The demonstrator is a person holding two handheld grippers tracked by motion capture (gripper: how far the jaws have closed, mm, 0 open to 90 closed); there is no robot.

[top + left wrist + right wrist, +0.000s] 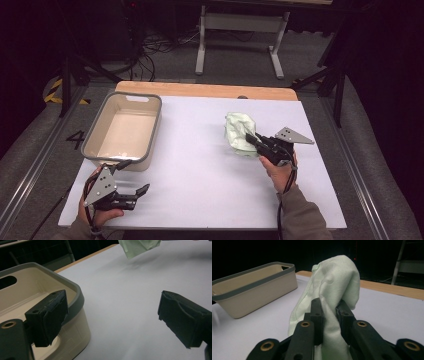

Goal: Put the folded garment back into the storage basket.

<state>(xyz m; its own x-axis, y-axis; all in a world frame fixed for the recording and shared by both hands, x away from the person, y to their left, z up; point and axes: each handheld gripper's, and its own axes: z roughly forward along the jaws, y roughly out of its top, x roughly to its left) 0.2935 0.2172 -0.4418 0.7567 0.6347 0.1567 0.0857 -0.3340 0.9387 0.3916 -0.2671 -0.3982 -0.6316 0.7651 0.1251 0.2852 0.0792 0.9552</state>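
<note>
Right gripper (329, 312) jaws are clamped on the pale cloth (337, 282), looks slightly lifted; left gripper (112, 315) jaws apart by the bin (75, 290).

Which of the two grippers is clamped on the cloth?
The right gripper: its jaws pinch the pale green cloth. The left gripper stands open beside the bin.

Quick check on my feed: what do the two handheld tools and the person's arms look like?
Both are black two-jaw tools with blocky padded jaws and brass-coloured rivets at the joints. The left tool and the right tool each carry a grey three-cornered plate on top with small holes. A dark cable trails from each. The person wears grey-brown long sleeves.
</note>
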